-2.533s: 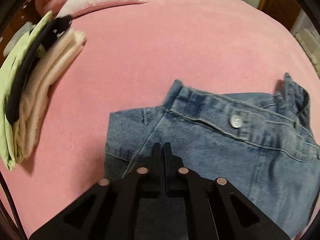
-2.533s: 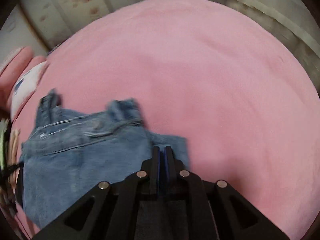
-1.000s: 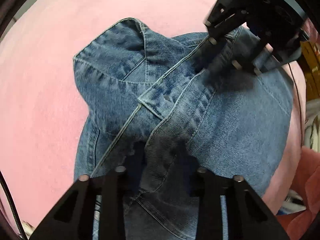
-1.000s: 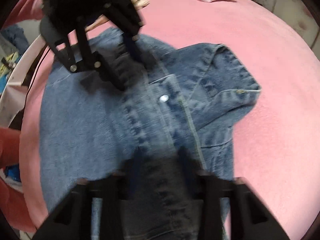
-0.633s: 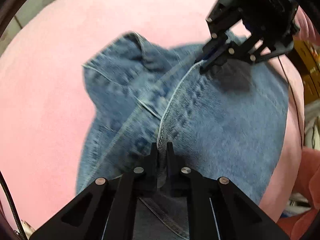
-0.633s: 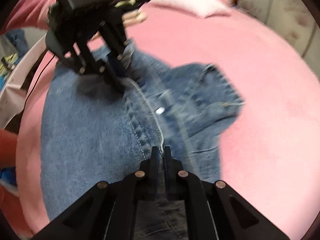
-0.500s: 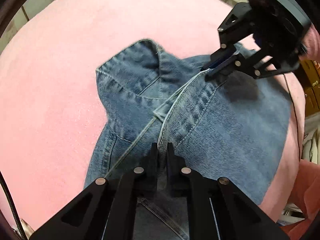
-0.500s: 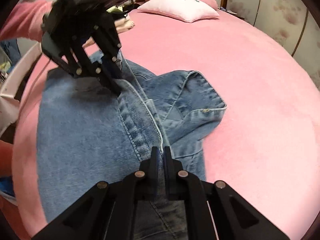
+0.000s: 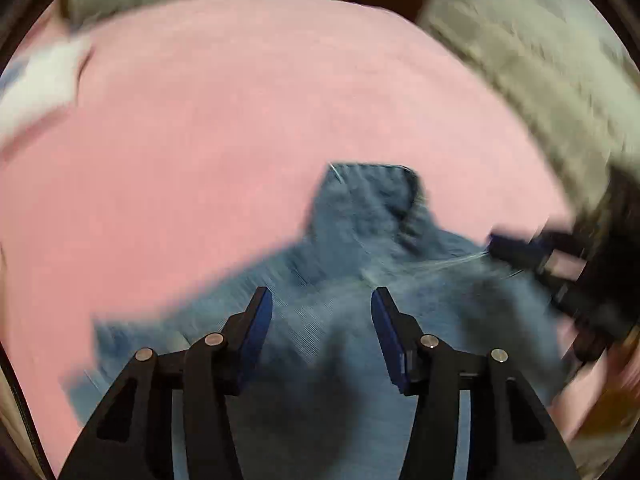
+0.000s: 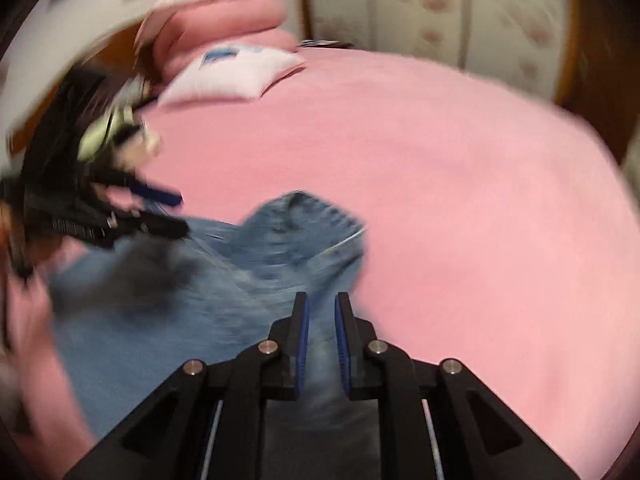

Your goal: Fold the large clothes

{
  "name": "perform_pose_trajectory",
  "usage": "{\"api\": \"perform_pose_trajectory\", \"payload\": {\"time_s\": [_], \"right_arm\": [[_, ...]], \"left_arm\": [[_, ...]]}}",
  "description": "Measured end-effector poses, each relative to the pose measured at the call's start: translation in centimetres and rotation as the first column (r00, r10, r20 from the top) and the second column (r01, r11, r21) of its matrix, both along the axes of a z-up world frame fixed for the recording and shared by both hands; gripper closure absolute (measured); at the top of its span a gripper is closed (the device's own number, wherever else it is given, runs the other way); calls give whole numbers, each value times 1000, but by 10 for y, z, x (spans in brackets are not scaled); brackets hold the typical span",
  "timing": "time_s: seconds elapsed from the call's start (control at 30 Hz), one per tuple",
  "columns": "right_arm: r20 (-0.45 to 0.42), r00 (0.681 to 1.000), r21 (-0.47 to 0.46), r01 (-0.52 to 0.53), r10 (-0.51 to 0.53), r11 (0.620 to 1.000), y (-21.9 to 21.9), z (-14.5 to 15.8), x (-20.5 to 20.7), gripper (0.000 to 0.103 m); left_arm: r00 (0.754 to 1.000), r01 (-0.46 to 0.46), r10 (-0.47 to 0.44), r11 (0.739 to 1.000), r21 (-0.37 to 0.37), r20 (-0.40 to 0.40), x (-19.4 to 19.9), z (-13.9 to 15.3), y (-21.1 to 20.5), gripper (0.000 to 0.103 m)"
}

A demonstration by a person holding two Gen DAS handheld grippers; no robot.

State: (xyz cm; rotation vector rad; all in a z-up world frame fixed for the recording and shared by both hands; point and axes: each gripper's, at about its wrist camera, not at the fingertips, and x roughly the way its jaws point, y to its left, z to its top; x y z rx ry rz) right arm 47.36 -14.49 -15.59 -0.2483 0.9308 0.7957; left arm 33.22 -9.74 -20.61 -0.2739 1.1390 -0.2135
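Note:
A blue denim jacket (image 9: 360, 280) lies crumpled on the pink bed; it also shows in the right wrist view (image 10: 224, 288). My left gripper (image 9: 322, 300) is open wide just above the denim, with nothing between its fingers. My right gripper (image 10: 319, 308) is open by a narrow gap over the jacket's near edge, with denim lying under the gap. Each gripper shows in the other's view: the right one (image 9: 560, 264) at the right edge, the left one (image 10: 120, 208) at the left. Both frames are motion-blurred.
The pink bed sheet (image 10: 460, 200) spreads around the jacket. A white pillow (image 10: 236, 72) with a blue print lies at the far end, blurred in the left wrist view (image 9: 36, 80). Patterned wardrobe doors (image 10: 420, 8) stand behind the bed.
Both grippers were shut on the jacket's front edge half a second ago; now both have opened and let the denim go. Both cameras have swung fast, and the jacket lies lower and flatter.

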Motion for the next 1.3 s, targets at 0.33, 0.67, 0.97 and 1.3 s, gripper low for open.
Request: {"api": "perform_pose_trajectory", "payload": {"time_s": [0.33, 0.67, 0.97, 1.3], "right_arm": [[-364, 913, 162, 256, -183, 953, 21, -95, -82, 103], [-246, 776, 126, 619, -581, 775, -105, -95, -49, 103], [-82, 620, 0, 783, -781, 622, -186, -87, -49, 103], [-100, 790, 49, 611, -604, 790, -99, -50, -93, 103]], "left_arm": [[996, -77, 81, 993, 86, -38, -48, -67, -38, 95], [963, -269, 255, 919, 288, 87, -60, -60, 10, 102], [866, -491, 490, 790, 369, 102, -69, -67, 104, 102], [930, -340, 356, 927, 162, -88, -98, -50, 62, 95]]}}
